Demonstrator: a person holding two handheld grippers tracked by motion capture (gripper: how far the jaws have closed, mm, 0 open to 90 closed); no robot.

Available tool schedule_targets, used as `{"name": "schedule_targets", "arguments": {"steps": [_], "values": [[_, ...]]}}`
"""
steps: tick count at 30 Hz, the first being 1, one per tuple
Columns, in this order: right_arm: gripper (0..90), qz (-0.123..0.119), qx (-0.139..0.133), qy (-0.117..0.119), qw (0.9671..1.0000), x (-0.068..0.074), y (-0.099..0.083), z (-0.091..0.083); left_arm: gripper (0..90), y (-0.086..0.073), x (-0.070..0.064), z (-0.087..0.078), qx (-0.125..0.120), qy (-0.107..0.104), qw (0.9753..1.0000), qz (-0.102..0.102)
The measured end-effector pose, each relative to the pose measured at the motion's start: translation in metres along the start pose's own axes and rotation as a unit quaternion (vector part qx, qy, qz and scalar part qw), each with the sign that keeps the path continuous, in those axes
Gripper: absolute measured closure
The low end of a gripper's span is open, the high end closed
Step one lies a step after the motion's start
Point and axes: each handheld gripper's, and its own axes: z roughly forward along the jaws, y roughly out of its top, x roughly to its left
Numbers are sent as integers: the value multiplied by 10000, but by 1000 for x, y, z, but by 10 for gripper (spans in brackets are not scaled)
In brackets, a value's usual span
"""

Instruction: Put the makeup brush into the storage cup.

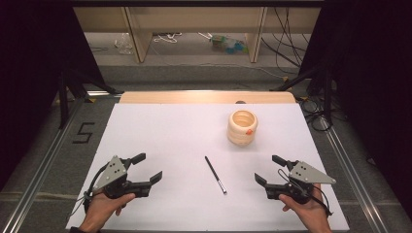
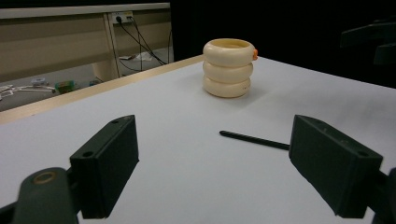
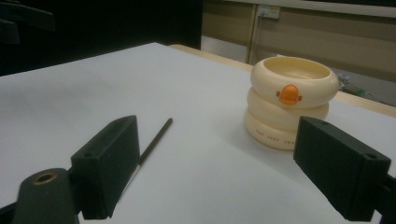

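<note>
Left gripper (image 1: 145, 169): held low at the near left, jaws spread wide, nothing grasped.
Pen (image 1: 215, 174): thin, black, silver-tipped; lying flat between both grippers, untouched.
Cup (image 1: 242, 127): cream, three-ringed, orange spot; standing upright beyond the pen.
Right gripper (image 1: 268, 170): jaws spread wide, nothing grasped.
Progress: judged unstarted; pickup remains.

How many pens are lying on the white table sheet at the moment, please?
1. The pen lies flat near the sheet's middle, between the left gripper and the right gripper, in front of the cream holder.
</note>
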Motion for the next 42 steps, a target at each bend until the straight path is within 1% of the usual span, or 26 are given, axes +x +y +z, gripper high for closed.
{"name": "schedule_targets", "arguments": {"steps": [2,5,6,8,9,10,11,13,14,15,16,17,19,20,22,24,28,29,33,34,35,36,37,40,41,42], "values": [[157,-5,26,12,10000,0,0,0,160,0,0,0,16,-26,10000,50],[157,-37,-17,0,10000,0,0,0,160,0,0,1,7,-27,10000,39],[157,-41,16,-7,10000,0,0,0,161,0,0,1,11,-5,10000,8],[157,78,130,51,9999,1,0,-1,160,-1,0,1,-4,-28,10000,24],[157,11,63,19,10000,0,0,0,161,-1,-1,1,26,-7,10000,25],[157,83,103,46,9999,2,0,0,160,-1,-1,1,19,-15,10000,15],[157,8,122,38,9999,1,0,1,161,-1,-1,1,20,-18,10000,20],[157,-16,79,52,10000,1,0,2,160,-1,-1,1,39,-15,10000,16],[157,63,161,116,9998,2,0,1,161,-1,-1,1,45,-23,10000,26],[158,-76,68,88,9999,1,0,3,160,-1,-2,1,42,-19,10000,15],[158,-76,68,88,9999,1,0,3,160,-1,-2,1,34,-18,10000,7],[158,-9,124,151,9998,2,0,3,161,0,-1,2,29,-40,10000,37],[158,-4,148,134,9998,3,0,3,160,-1,-2,2,49,-31,10000,40],[158,-77,92,97,9999,2,1,4,161,-1,-3,2,64,-36,10000,50],[158,-50,120,130,9998,3,1,5,161,-1,-3,3,58,-69,9999,70],[158,-96,154,138,9997,3,2,6,161,-2,-4,3,91,-55,9999,58],[158,-145,121,164,9997,5,2,11,160,-2,-4,4,110,-57,9999,95],[158,-115,184,205,9996,6,2,12,161,-2,-5,4,118,-54,9999,81],[158,-252,207,267,9991,7,6,19,161,-2,-5,4,116,-57,9999,59],[159,-171,287,330,9989,10,7,22,161,-2,-5,4,115,-55,9999,58],[159,-171,287,330,9989,10,7,22,161,-2,-5,4,115,-56,9999,64],[159,-212,227,393,9987,12,7,25,161,-2,-5,4,118,-54,9999,61],[160,-242,328,377,9985,12,8,25,161,-2,-5,4,119,-50,9999,56],[160,-249,333,387,9984,13,9,28,161,-2,-5,4,137,-44,9999,67],[160,-302,328,376,9983,13,10,30,161,-2,-5,5,130,-44,9999,61],[160,-283,320,437,9981,13,10,32,161,-2,-6,5,120,-43,9999,54]]}}
